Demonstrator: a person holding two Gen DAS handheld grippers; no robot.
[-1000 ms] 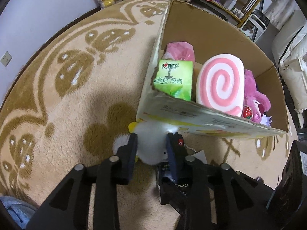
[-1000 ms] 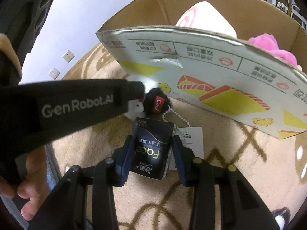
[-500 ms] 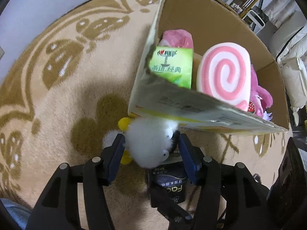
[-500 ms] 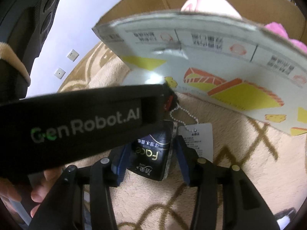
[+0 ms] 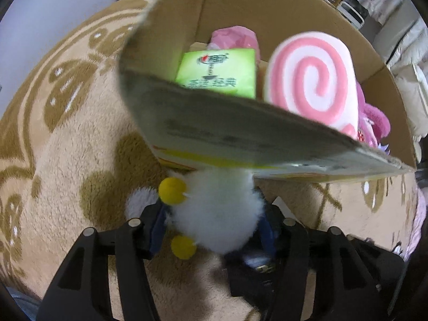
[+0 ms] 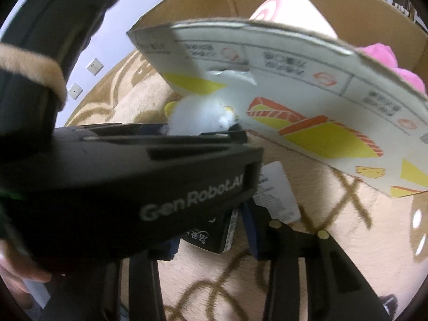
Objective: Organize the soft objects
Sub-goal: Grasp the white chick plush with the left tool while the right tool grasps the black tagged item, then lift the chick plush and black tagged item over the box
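Observation:
A white fluffy plush toy (image 5: 216, 208) with yellow feet sits between the blue pads of my left gripper (image 5: 214, 222), whose jaws are closing and pressing on it. It is held just below the near wall of the cardboard box (image 5: 240, 139). In the right wrist view the left gripper's black body (image 6: 139, 176) crosses the picture with the plush toy (image 6: 198, 117) at its tip. Behind it, my right gripper (image 6: 211, 230) has its jaws closing on a black tissue pack (image 6: 206, 236) low over the carpet; the pack is half hidden.
The box holds a green tissue pack (image 5: 216, 72), a pink swirl cushion (image 5: 313, 80), a pink plush (image 5: 374, 123) and a pink bag (image 5: 232, 37). A white paper tag (image 6: 275, 190) lies on the beige patterned carpet (image 5: 67, 133). A hand (image 6: 16, 272) shows at the lower left.
The left gripper moved nearer the box and lower, widening then narrowing on the plush. Its body now covers more of the black pack in the right wrist view. The right gripper stayed put.

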